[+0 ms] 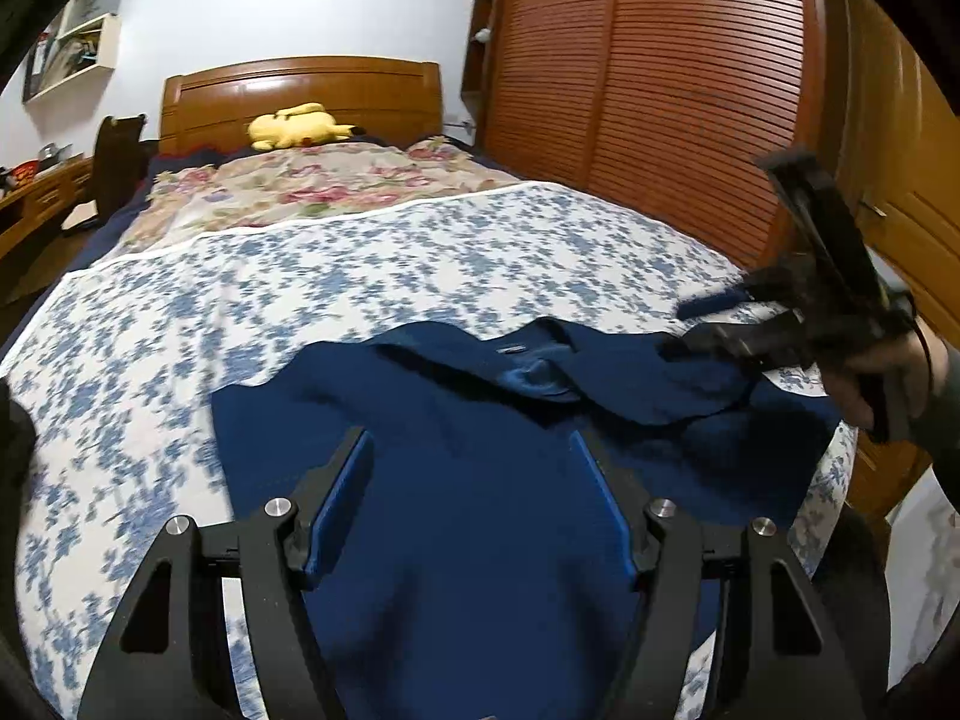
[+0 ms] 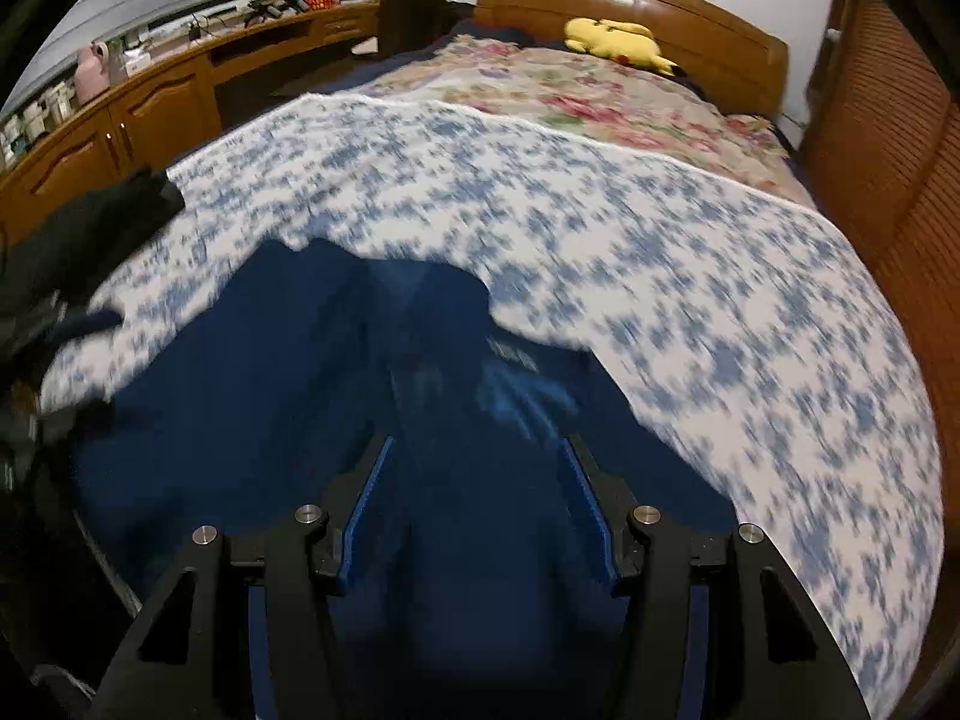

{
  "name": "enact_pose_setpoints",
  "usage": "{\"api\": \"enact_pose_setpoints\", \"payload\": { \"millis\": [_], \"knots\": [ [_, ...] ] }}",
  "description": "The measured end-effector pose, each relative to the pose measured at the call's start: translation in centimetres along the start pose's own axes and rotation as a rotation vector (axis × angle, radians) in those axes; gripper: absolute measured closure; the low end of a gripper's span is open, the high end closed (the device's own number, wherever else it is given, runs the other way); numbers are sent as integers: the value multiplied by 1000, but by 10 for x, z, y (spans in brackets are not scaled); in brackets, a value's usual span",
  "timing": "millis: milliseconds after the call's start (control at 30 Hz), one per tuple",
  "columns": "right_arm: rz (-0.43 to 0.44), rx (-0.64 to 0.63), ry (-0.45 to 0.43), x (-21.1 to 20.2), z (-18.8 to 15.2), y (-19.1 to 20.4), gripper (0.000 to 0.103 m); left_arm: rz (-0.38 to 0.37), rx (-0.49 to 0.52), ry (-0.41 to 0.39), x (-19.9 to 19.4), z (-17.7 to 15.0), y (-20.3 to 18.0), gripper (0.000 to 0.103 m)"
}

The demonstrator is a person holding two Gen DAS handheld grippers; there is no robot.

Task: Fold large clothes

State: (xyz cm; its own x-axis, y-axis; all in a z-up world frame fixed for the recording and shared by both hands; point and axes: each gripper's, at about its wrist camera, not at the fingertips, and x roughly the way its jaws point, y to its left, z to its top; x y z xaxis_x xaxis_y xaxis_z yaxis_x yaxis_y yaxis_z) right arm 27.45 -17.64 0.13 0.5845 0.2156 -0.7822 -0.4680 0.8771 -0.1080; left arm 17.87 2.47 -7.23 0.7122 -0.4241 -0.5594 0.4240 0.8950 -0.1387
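- Two grippers are hovering over the navy garment [image 1: 468, 516], and both are empty: your left gripper [image 1: 471, 441] is standing with its fingers parted and no cloth pinched between them, and your right gripper [image 2: 477, 447] is likewise spread apart, with only fabric lying below the gap.
- You are looking at the garment spread on the blue-flowered bedspread [image 1: 240, 276], directly beneath and ahead of the left fingertips; its collar [image 1: 540, 375], with a shinier lining showing, is lying just beyond them.
- To the right of your left fingers, a folded-over flap or sleeve is lying across the body of the garment, near where your other hand is holding its tool.
- In the right wrist view the picture is blurring, so you cannot tell exactly which edge is sitting under those fingers.
- Judging by the soft ripples and the way it is draping, you are dealing with limp, fairly thick knit: light enough to lift, but it will be sagging and sliding if pinched in the middle.
- You are better off taking hold at a seam, shoulder or hem edge, one corner per gripper, and keeping the cloth taut between them.
- Beyond the fingertips, the yellow plush toy [image 1: 297, 125] is resting well apart, by the headboard.
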Motion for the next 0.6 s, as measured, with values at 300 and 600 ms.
{"api": "enact_pose_setpoints", "payload": {
  "millis": [300,600],
  "knots": [
    [-101,111,39,-16,-67,-60,46,-23,31,17,28,7,-34,35],
    [-160,271,4,-15,-78,-119,46,-41,33,8,39,8,-48,35]
  ]
}}
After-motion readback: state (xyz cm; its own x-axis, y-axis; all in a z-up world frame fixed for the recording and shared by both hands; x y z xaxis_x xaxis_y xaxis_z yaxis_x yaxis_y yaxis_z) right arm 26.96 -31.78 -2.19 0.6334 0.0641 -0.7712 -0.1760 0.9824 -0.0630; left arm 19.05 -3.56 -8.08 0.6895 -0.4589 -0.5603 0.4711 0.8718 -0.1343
